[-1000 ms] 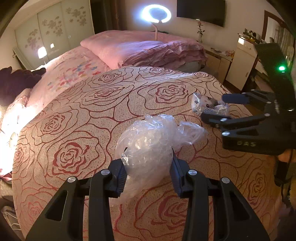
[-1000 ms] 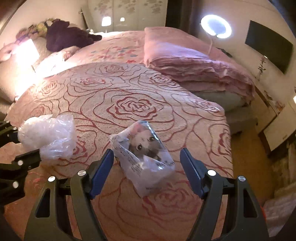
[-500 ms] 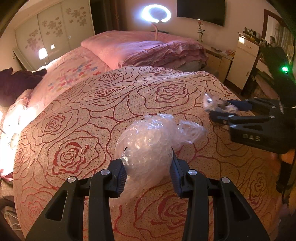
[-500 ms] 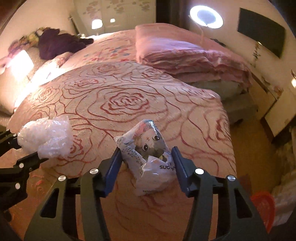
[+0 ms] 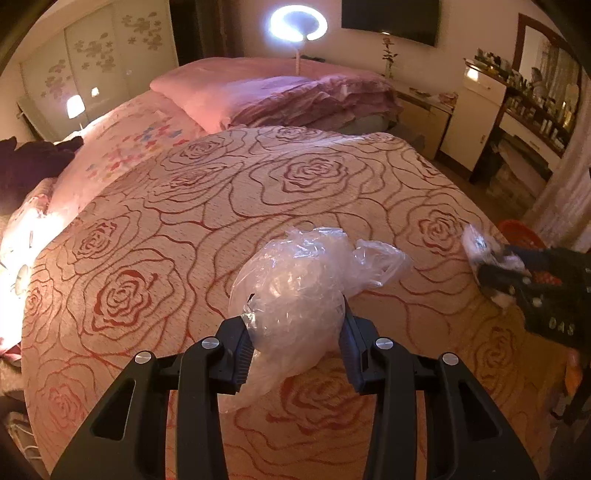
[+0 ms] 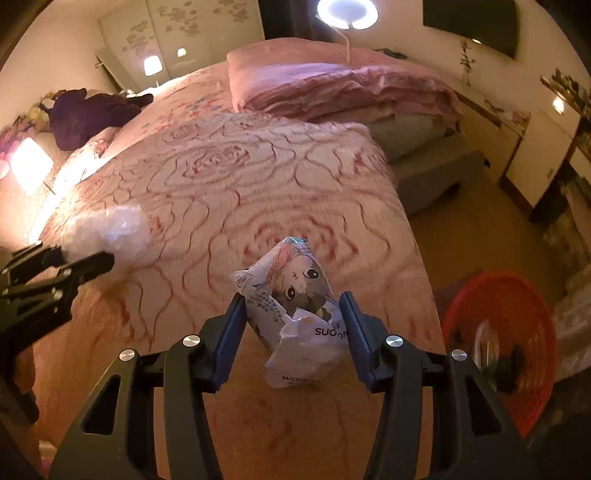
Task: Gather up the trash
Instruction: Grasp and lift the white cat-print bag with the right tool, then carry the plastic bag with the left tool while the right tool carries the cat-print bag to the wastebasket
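Note:
My left gripper (image 5: 293, 341) is shut on a crumpled clear plastic bag (image 5: 299, 291) and holds it over the rose-patterned bedspread (image 5: 221, 206). My right gripper (image 6: 293, 332) is shut on a white snack packet with a cartoon cat (image 6: 295, 306) and holds it above the bed's right edge. In the left wrist view the right gripper (image 5: 517, 273) shows at the far right with the packet (image 5: 476, 247). In the right wrist view the left gripper (image 6: 55, 273) and the clear bag (image 6: 122, 232) show at the left, blurred.
A red bin (image 6: 502, 343) with some trash in it stands on the floor right of the bed; its rim shows in the left wrist view (image 5: 521, 232). A folded pink quilt (image 5: 288, 96), a ring lamp (image 5: 297, 20) and white cabinets (image 5: 472, 122) lie beyond.
My right gripper closed on the cat packet, lifted it and swung it right toward the bed's edge, bringing the red bin into view. The left gripper kept holding the clear bag, nearly still.

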Tool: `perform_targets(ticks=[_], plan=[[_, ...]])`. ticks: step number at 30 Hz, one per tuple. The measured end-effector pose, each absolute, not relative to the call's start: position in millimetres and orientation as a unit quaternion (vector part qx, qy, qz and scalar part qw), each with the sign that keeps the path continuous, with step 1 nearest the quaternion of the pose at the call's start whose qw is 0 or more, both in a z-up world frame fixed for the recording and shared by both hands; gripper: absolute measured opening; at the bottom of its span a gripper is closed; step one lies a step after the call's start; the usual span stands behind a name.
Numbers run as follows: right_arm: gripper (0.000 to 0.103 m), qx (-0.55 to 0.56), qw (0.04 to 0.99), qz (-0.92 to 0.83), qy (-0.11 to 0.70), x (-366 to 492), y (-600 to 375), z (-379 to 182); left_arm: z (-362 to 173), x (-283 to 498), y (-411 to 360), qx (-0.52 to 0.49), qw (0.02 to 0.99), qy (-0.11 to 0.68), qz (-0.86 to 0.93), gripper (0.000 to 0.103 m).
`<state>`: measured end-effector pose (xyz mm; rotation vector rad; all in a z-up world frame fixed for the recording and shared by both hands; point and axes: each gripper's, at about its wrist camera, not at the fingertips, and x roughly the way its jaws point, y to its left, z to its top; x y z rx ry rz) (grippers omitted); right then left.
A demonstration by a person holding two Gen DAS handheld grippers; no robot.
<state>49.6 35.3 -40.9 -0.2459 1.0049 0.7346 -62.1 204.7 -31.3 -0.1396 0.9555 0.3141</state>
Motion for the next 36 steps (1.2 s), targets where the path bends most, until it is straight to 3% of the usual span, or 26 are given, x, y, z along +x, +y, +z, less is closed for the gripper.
perform_targets(ticks=[4, 9, 16, 27, 36], plan=[[0.053, -0.123, 0.807, 0.338, 0.469, 28.9, 18.9, -43.7, -31.0, -66.6, 194.5, -0.063, 0.874, 0.461, 0.142, 0.038], [0.065, -0.129, 0.803, 0.351, 0.464, 16.6, 10.6, -44.6, -31.9, -68.3, 184.3, -0.054, 0.873, 0.464, 0.139, 0.038], [0.066, -0.145, 0.803, 0.367, 0.446, 15.7, 16.4, -42.7, -32.7, -67.3, 181.0, -0.053, 0.872, 0.466, 0.14, 0.038], [0.045, -0.112, 0.809, 0.359, 0.452, 20.7, 7.2, -40.4, -32.3, -64.7, 174.3, -0.046, 0.87, 0.47, 0.139, 0.038], [0.041, -0.082, 0.823, 0.342, 0.446, 27.2, -10.9, -30.3, -26.0, -57.7, 162.4, -0.063, 0.874, 0.47, 0.108, 0.038]])
